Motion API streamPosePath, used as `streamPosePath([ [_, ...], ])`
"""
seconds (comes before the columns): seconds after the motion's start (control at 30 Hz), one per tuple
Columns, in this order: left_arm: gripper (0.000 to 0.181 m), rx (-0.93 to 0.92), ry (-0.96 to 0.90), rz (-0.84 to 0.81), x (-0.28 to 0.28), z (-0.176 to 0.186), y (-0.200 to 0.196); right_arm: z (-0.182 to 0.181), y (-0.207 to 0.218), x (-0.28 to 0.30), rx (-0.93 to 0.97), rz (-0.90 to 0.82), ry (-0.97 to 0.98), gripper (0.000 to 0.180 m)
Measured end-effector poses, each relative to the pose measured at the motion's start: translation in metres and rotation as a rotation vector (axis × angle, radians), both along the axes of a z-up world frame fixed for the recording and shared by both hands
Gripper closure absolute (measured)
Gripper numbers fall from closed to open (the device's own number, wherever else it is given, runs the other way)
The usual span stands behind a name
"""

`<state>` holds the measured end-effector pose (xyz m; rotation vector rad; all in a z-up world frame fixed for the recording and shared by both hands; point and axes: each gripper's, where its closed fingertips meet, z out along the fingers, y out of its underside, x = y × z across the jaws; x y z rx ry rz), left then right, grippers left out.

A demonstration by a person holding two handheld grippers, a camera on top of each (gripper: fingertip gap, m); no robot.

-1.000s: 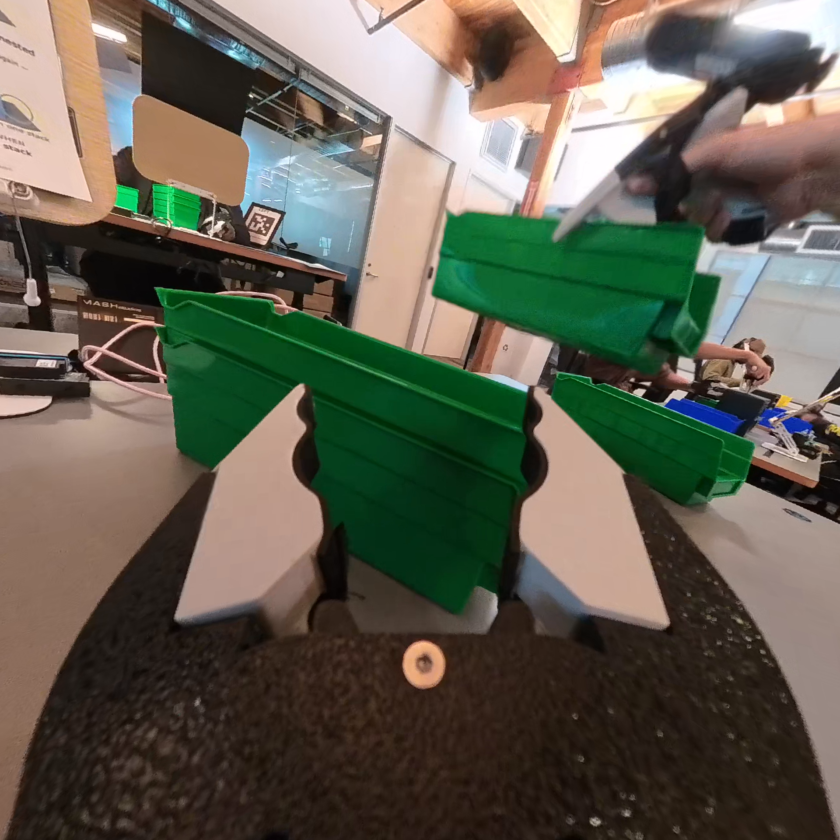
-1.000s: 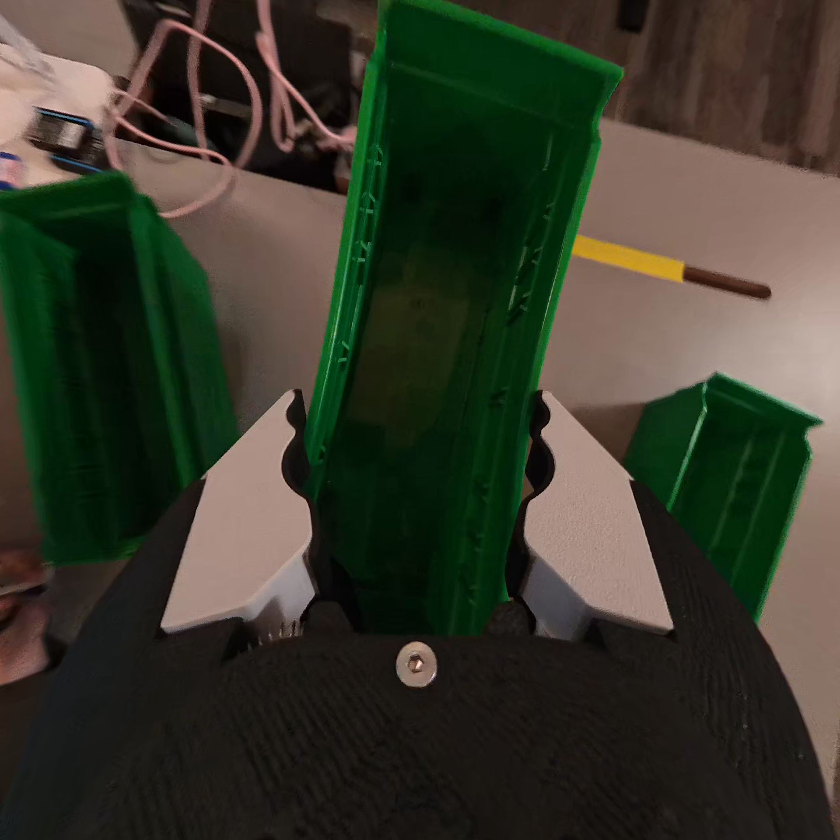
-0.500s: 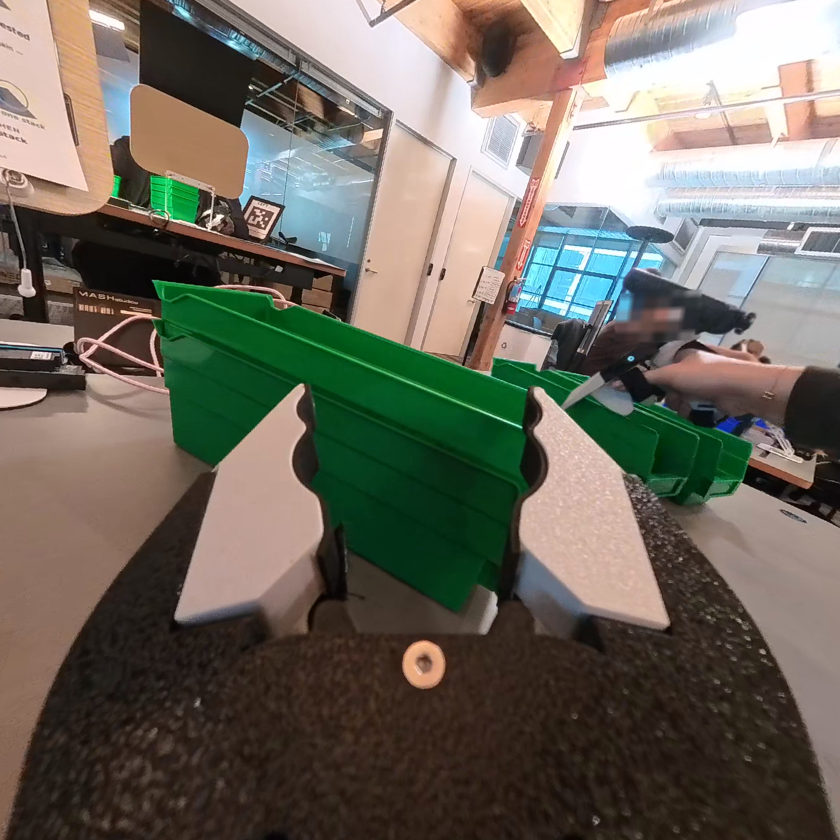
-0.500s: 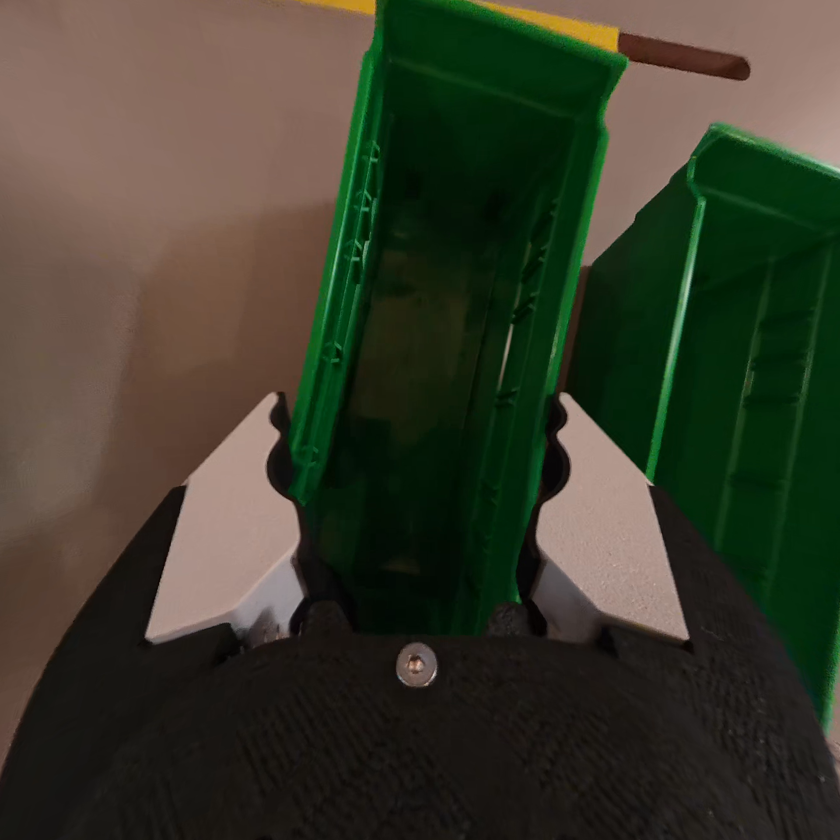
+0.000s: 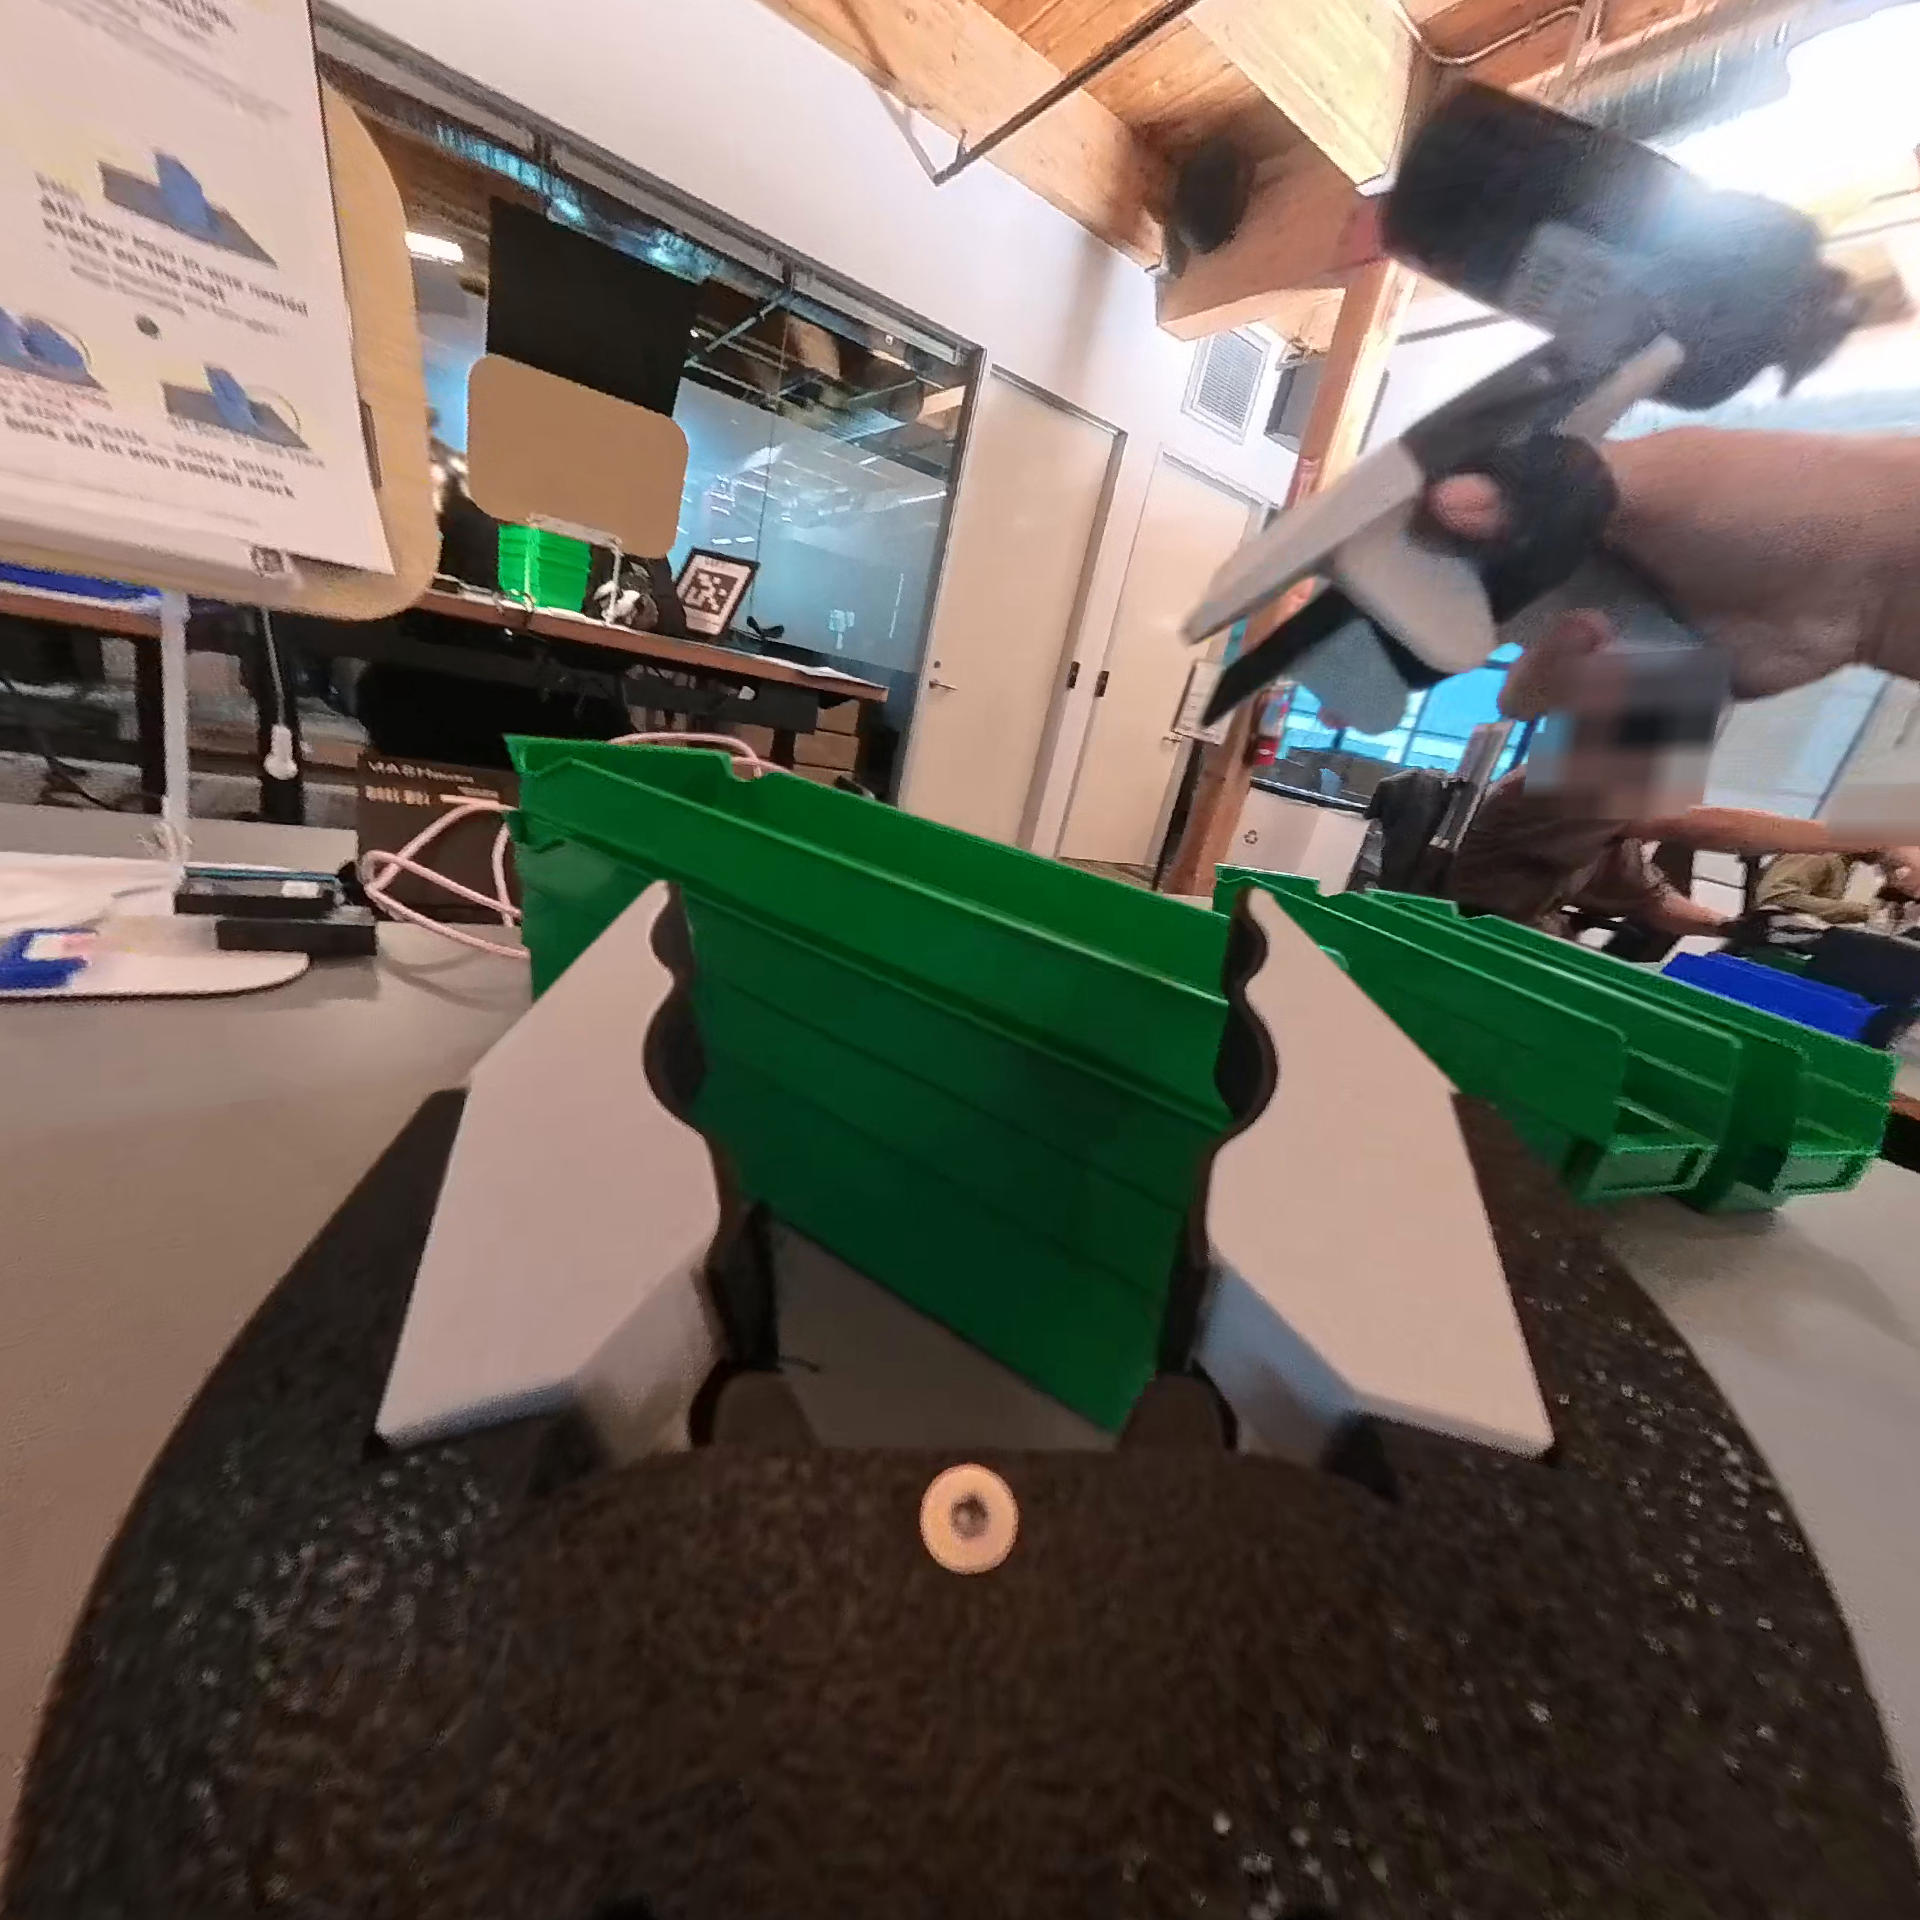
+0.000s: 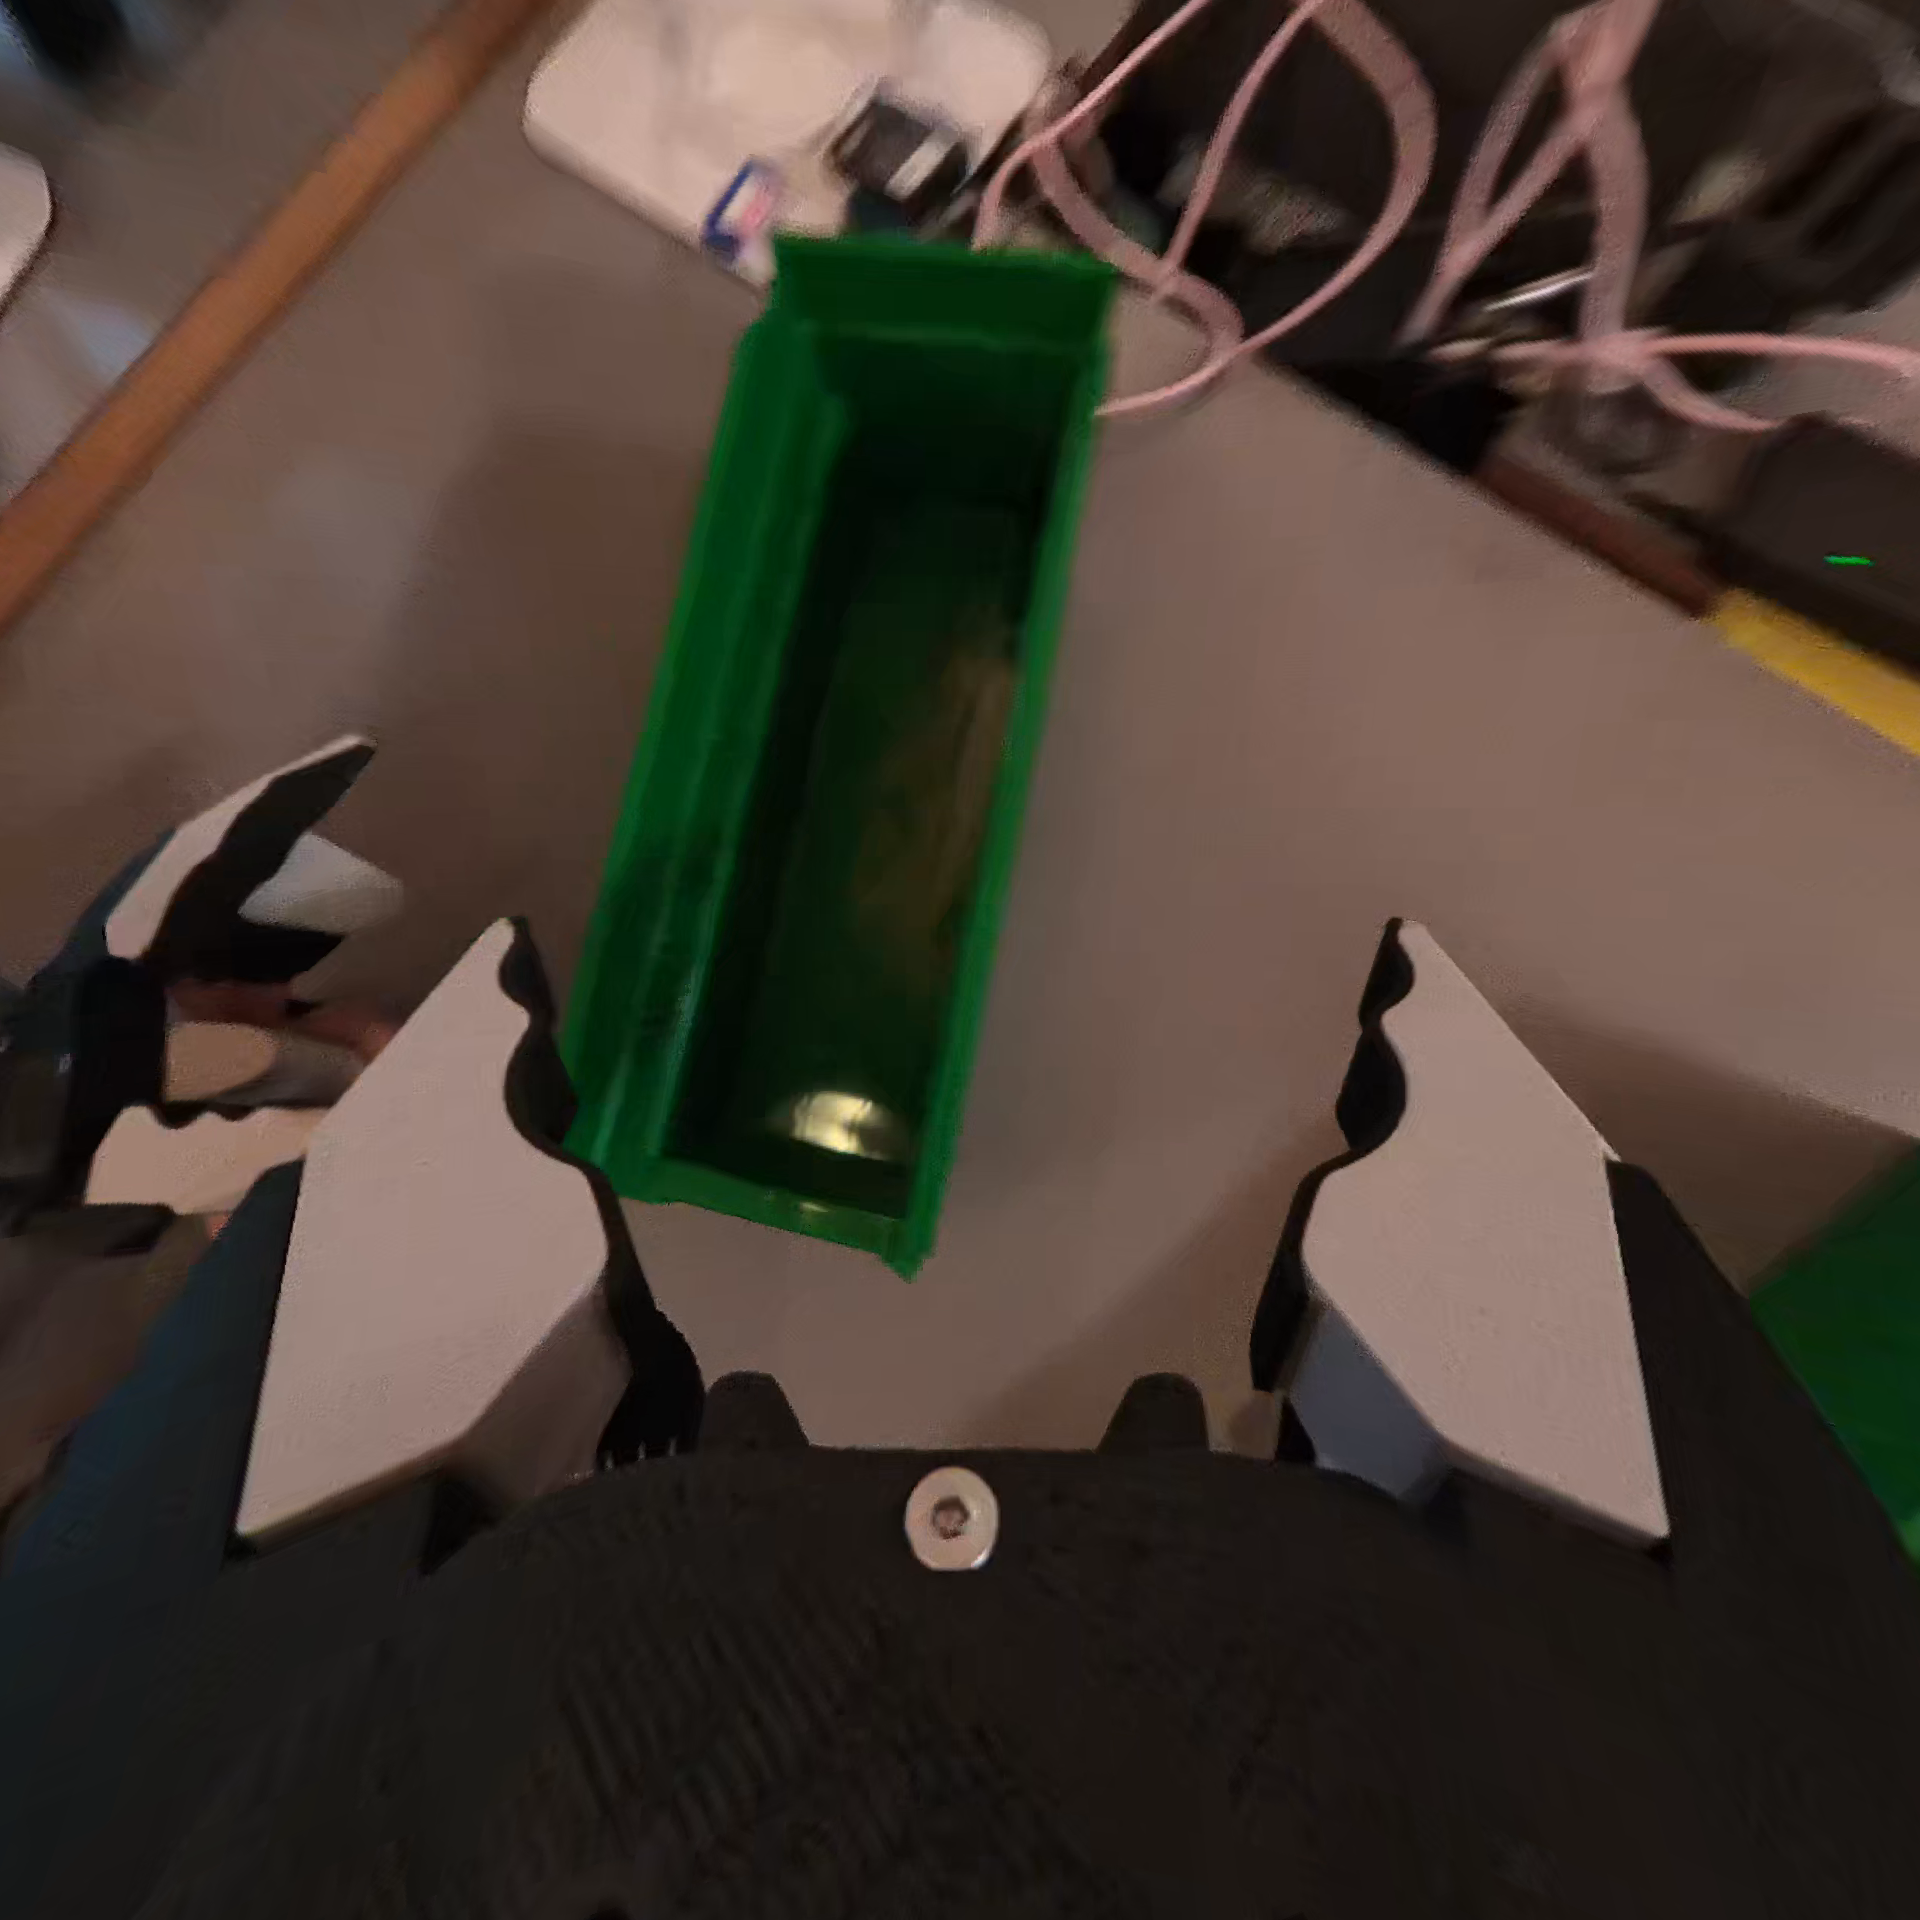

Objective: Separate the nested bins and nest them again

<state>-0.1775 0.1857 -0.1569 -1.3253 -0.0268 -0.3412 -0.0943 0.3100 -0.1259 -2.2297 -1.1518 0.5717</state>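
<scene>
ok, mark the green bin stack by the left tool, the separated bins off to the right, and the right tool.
green bin stack (image 5: 935,1039), left wrist view, long side wall.
separated bins (image 5: 1507,1039), left wrist view, nearest bin's side wall.
right tool (image 6: 951,1164), right wrist view, midway between its open fingertips.

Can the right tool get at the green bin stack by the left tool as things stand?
Probably yes. The right tool is open, empty and raised above the green bin stack, whose open top faces it unobstructed. The left tool sits off to one side, not touching the stack.
</scene>
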Motion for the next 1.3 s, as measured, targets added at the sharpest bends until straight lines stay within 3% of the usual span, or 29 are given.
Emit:
streamPosePath([
  [0.23, 0.076, 0.029, 0.000, 0.061, -0.011, 0.006, -0.005, -0.075, -0.020, -0.062, -0.028, 0.059, -0.356, 0.026],
  [0.33, 0.076, 0.022, 0.003, 0.071, -0.014, 0.005, -0.004, -0.088, -0.019, -0.063, -0.048, 0.052, -0.458, 0.049],
  [0.5, 0.076, 0.003, -0.018, 0.068, -0.015, 0.002, -0.001, -0.084, -0.017, -0.064, -0.047, 0.054, -0.516, 0.069],
  [0.63, 0.076, -0.037, -0.045, 0.085, -0.021, -0.005, 0.002, -0.068, -0.018, -0.076, -0.047, 0.044, -0.439, 0.077],
  [0.9, 0.077, -0.010, -0.041, 0.090, -0.022, -0.001, -0.001, -0.039, -0.024, -0.083, -0.011, 0.062, -0.358, 0.079],
  [1.17, 0.078, -0.003, -0.054, 0.089, -0.023, 0.000, -0.002, -0.039, -0.014, -0.070, 0.109, 0.073, -0.447, 0.079],
  [1.3, 0.078, -0.001, -0.058, 0.088, -0.023, 0.000, -0.002, -0.043, -0.023, -0.075, -0.038, 0.062, -0.346, 0.078],
])
